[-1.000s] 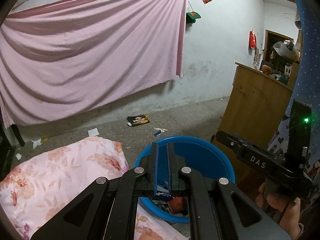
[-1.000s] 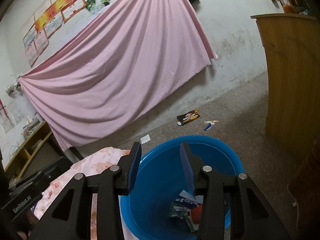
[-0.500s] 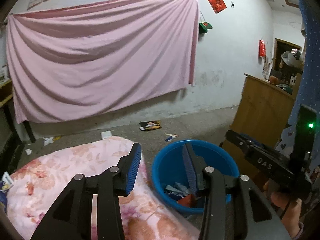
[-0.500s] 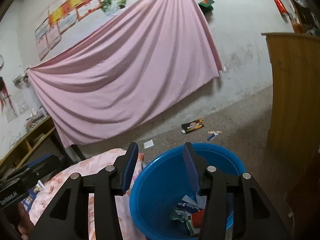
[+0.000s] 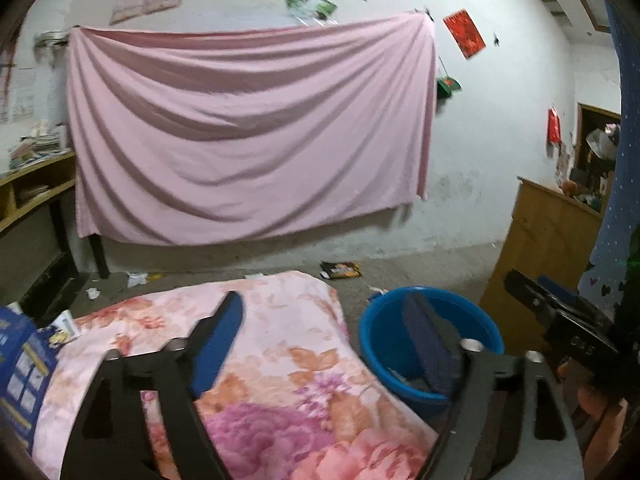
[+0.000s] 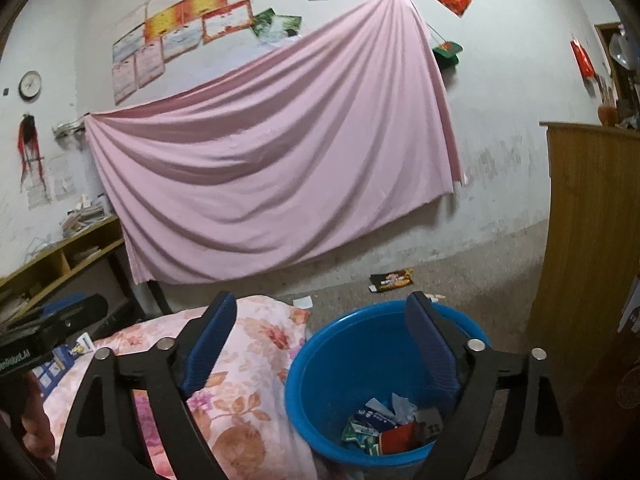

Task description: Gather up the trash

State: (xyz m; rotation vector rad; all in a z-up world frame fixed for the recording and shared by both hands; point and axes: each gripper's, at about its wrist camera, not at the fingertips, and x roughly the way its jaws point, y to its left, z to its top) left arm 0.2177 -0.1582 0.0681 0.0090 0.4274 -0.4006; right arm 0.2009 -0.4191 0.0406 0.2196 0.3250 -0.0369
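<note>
A blue plastic basin (image 6: pixel 360 364) stands on the floor beside a floral quilt (image 6: pixel 244 380); it holds several wrappers and scraps of trash (image 6: pixel 394 424). It also shows in the left wrist view (image 5: pixel 384 344). My left gripper (image 5: pixel 324 340) is open and empty, above the quilt (image 5: pixel 288 360) and the basin's left rim. My right gripper (image 6: pixel 318 340) is open and empty, above the basin's near left side. A blue printed packet (image 5: pixel 20 364) and a small white item (image 5: pixel 68 322) lie at the quilt's left edge. A dark wrapper (image 6: pixel 392 279) lies on the floor by the wall.
A pink sheet (image 6: pixel 276 160) hangs on the back wall. A wooden cabinet (image 6: pixel 588 240) stands right of the basin. A low shelf unit (image 5: pixel 32 196) with books is at the left. Paper scraps (image 5: pixel 138 279) lie on the floor (image 6: pixel 472 280).
My left gripper has opened wide and swung left and up, from over the basin to over the quilt. My right gripper has opened wider and lifted a little.
</note>
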